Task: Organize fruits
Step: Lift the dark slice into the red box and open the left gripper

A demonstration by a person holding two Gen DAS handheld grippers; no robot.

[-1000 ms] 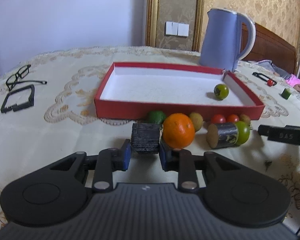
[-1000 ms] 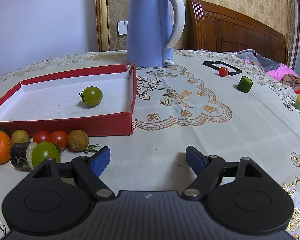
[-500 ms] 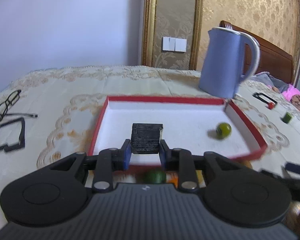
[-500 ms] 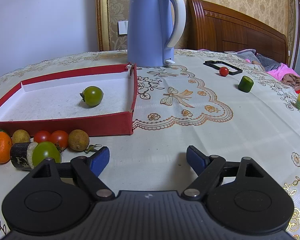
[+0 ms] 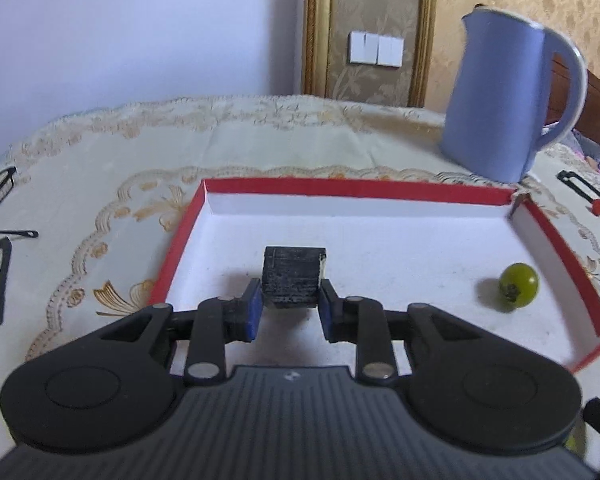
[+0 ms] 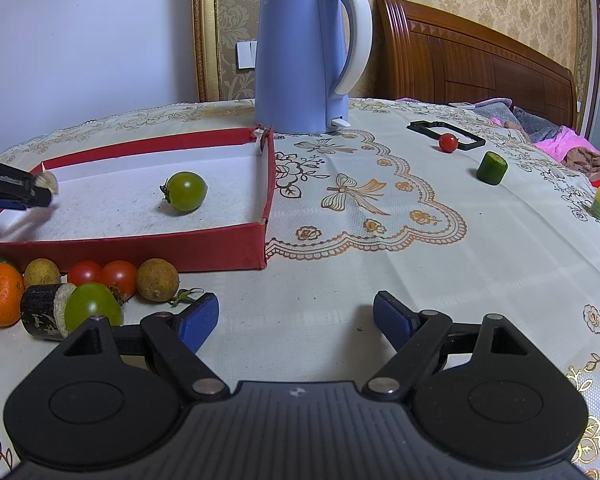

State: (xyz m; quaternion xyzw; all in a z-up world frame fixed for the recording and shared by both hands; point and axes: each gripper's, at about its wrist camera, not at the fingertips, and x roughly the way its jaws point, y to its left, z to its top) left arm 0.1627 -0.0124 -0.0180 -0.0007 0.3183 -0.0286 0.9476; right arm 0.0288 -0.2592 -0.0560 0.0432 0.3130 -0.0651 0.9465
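Between left tongs (image 5: 288, 312) pads: black chunk (image 5: 293, 276), above red tray (image 5: 364, 191).

Home bedroom — wooden headboard (image 6: 480, 60), damask wallpaper, kettle (image 6: 308, 56) on embroidered tablecloth (image 6: 380, 208)

1. A tray (image 6: 204, 246) lies on the table (image 6: 440, 264), with the kettle (image 6: 304, 60) behind its far right corner.
2. In the tray, a tomato (image 6: 186, 191) sits toward the right; a block (image 5: 293, 276) sits between the left gripper (image 5: 288, 312) fingers, left of it.
3. In front of the tray lies a row: orange (image 6: 0, 294), cylinder (image 6: 46, 312), more tomatoes (image 6: 118, 276).
4. The right gripper (image 6: 296, 320) is above bare cloth, right of the row.
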